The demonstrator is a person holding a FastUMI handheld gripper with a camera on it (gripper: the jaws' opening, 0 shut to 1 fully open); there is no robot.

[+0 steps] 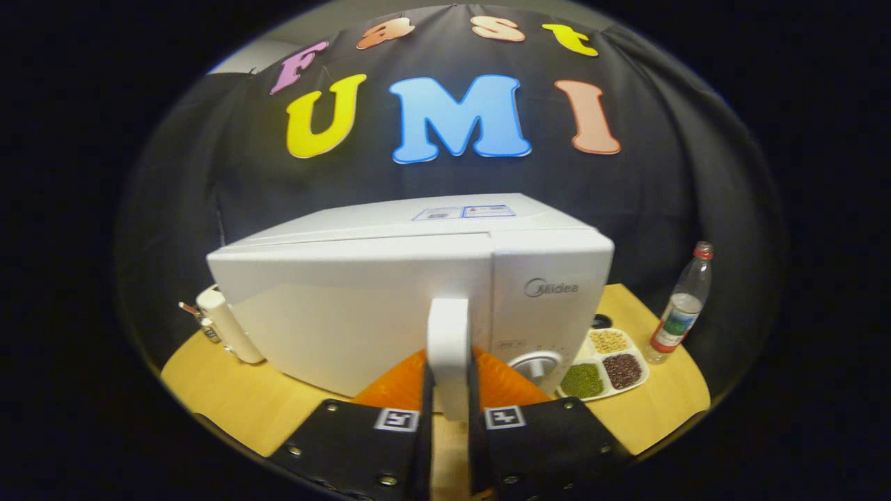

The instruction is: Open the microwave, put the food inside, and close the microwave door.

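Jaws (450, 410) clamped on door handle (448, 348); microwave (390, 292) door barely ajar. Pull to be kept along hinge arc, grip held firm.

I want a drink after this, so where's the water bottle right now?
In the gripper view the bottle stands upright on the wooden table, to the right of the microwave, just beyond the divided tray of beans.

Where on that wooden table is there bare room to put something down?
Bare wood lies on the table between the microwave and the near edge. The divided tray and bottle crowd the other side. The gripper grips the door handle.
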